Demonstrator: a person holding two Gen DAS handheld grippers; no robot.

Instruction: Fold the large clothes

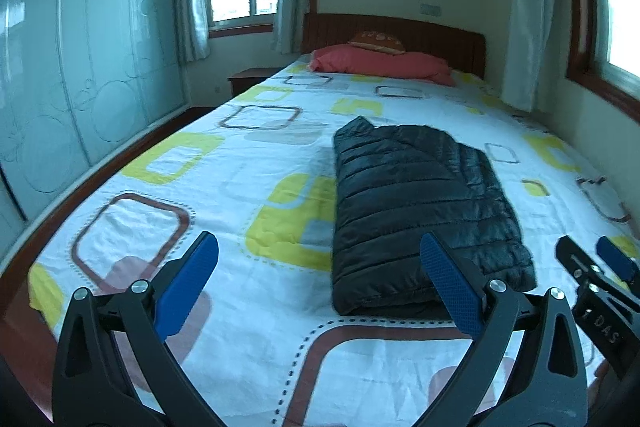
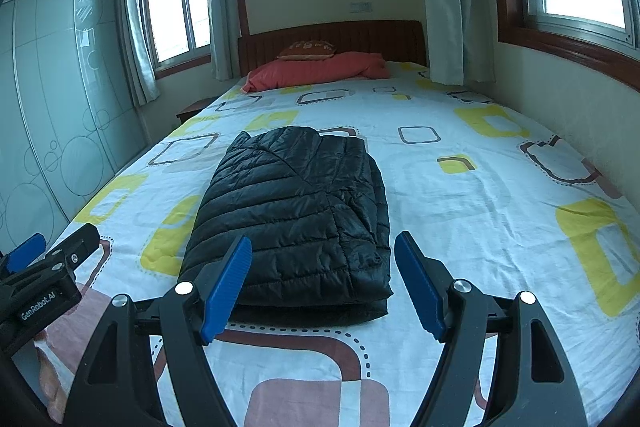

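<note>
Nearest to me, the left gripper (image 1: pixel 320 279) hovers over the foot of the bed (image 1: pixel 240 155), its blue pads spread wide with nothing between them. Just to its right, the right gripper (image 2: pixel 322 281) hangs the same way, jaws parted and empty, aimed at the near edge of the black puffer jacket (image 2: pixel 296 211). The jacket lies folded into a thick rectangular bundle on the patterned bedsheet (image 2: pixel 460 211), a little right of the bed's middle in the left wrist view, its near edge just beyond the fingertips and untouched by either tool. Farther up the bed, a red pillow (image 2: pixel 316 71) rests against the wooden headboard (image 2: pixel 360 39), and a small brown cushion (image 2: pixel 310 49) sits on top of it. A low wooden nightstand (image 1: pixel 250 79) stands on the left of the bed head; I cannot tell what it holds. A tall wardrobe (image 1: pixel 80 67) with frosted sliding doors, all closed, lines the left wall, and curtained windows (image 2: pixel 176 11) brighten the far wall.
</note>
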